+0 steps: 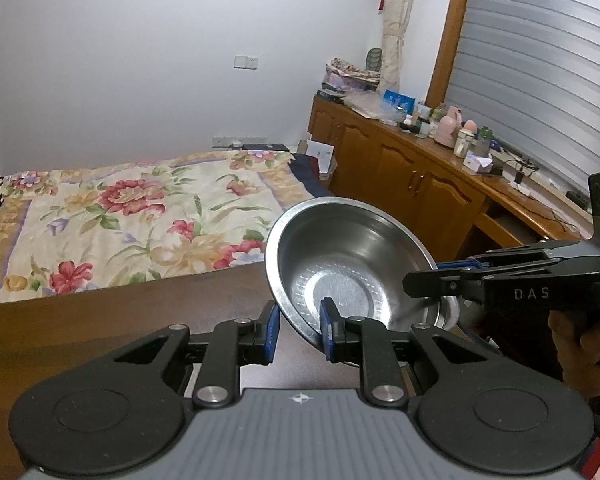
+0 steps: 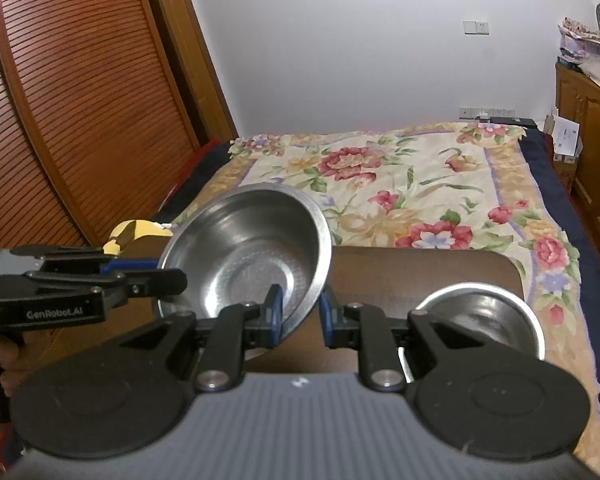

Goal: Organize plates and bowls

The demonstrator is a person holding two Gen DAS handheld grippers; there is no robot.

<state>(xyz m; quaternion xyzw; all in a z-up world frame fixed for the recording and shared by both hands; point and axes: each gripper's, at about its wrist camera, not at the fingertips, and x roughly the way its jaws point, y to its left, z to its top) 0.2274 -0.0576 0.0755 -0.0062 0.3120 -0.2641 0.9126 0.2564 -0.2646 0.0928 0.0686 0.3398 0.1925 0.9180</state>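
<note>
A large steel bowl [image 1: 348, 256] hangs tilted above the dark wooden table [image 1: 100, 320], held by both grippers at opposite sides of its rim. My left gripper [image 1: 299, 328] is shut on the near rim, one blue pad inside the bowl and one outside. From the right, my right gripper [image 1: 428, 280] clamps the far rim. In the right wrist view the same bowl [image 2: 244, 256] has its rim pinched by my right gripper [image 2: 300, 312], and my left gripper [image 2: 168, 276] grips it from the left. A smaller steel bowl [image 2: 480, 312] stands on the table [image 2: 420, 272] at the right.
A bed with a flowered cover [image 2: 400, 184] lies just beyond the table's far edge. A wooden cabinet [image 1: 412, 176] crowded with bottles runs along the right wall. A slatted wooden door [image 2: 80, 100] stands on the left, with a yellow object [image 2: 140, 230] below it.
</note>
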